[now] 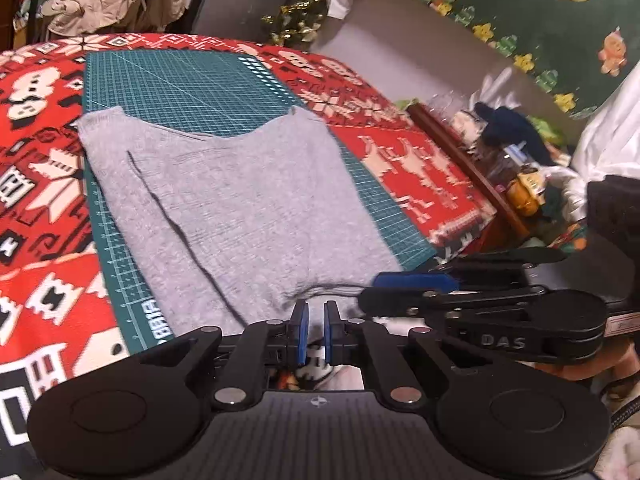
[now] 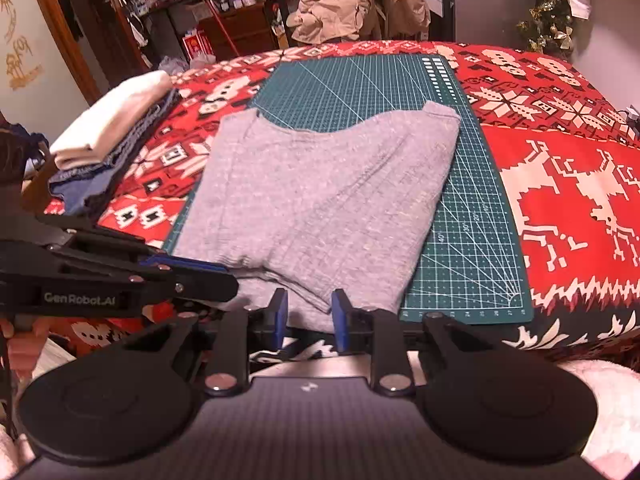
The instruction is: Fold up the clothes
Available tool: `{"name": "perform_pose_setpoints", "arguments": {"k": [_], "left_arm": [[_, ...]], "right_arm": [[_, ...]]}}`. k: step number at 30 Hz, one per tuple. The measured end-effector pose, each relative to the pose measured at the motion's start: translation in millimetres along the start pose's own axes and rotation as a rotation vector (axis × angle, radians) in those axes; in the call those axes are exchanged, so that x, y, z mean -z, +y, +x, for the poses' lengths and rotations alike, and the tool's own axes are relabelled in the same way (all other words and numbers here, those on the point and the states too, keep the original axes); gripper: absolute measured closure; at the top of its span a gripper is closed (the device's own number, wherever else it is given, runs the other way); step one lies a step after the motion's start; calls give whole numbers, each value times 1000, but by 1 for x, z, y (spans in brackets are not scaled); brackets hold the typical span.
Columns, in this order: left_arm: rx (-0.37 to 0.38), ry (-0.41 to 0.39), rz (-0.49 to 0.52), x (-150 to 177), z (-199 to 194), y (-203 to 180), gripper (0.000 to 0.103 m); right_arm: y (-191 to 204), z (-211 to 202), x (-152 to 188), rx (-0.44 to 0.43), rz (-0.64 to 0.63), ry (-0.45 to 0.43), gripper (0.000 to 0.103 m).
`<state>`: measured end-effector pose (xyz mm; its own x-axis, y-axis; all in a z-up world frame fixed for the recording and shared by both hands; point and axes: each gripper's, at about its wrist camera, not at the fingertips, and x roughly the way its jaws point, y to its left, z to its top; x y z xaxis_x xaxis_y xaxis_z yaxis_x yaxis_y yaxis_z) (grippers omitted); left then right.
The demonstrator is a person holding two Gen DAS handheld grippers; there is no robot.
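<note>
A grey knit garment (image 1: pixel 240 200) (image 2: pixel 320 200) lies folded into a narrow rectangle on a green cutting mat (image 1: pixel 192 88) (image 2: pixel 472 240), its curved neckline at the far end. My left gripper (image 1: pixel 315 318) is at the near hem, its blue pads a narrow gap apart with grey cloth pinched between them. In the right wrist view it (image 2: pixel 234 278) comes in from the left onto the hem's left part. My right gripper (image 2: pixel 310 312) stands open, with the hem's near fold lying between its fingers. Its tip (image 1: pixel 370 290) touches the hem's right part.
A red patterned Christmas blanket (image 1: pixel 40 160) (image 2: pixel 580 160) covers the table under the mat. A stack of folded clothes (image 2: pixel 112 128) sits at the left edge. A beige jacket (image 2: pixel 352 0) hangs on a chair behind. Clutter (image 1: pixel 512 152) lies beyond the table's right edge.
</note>
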<state>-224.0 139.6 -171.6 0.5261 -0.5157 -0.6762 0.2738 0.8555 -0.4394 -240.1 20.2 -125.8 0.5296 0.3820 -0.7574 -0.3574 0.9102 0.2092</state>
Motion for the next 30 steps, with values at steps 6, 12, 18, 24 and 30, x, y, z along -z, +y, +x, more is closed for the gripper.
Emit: {"name": "perform_pose_setpoints", "arguments": {"k": [6,12,18,24,30], "left_arm": [[-22,35,-14,3,8,3,97],[-25,45,-9,7,0,1,97],[-24,-28,-58,4,-26,7,97],[-43,-203,-266,-9,-45,51,96],[-115,-303,-459,-17,-34,101,92]], "right_arm": [[14,15,-1,-9,-47,28,89],[23,14,3,17,-89,52,88],[15,-8,-2,-2,-12,-6,86],[6,-13,-10,-3,32,-39,84],[-4,-11,-13,0,73,-47,84]]}}
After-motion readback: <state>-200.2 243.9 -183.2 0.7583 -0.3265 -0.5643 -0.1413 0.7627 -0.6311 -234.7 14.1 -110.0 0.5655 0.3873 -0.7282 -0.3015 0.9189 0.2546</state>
